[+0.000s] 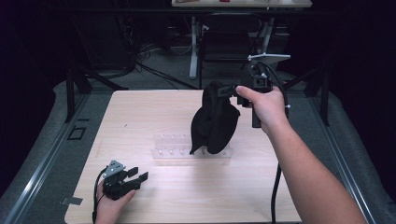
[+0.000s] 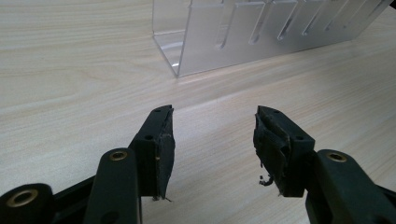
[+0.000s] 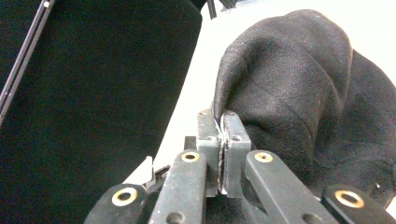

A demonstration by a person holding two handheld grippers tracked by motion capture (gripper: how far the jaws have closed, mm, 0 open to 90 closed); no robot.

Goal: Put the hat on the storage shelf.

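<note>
Clamped on a fold of the soft black cloth pouch, our right gripper holds it aloft above the far right part of the pale wooden table, its hem dangling over the clear acrylic slotted rack near the middle. Our left gripper rests by the near left corner, jaws spread and empty. We judge this a lift-and-carry step; next we must lower the pouch clear of the rack, or bring the left gripper up to help.
</note>
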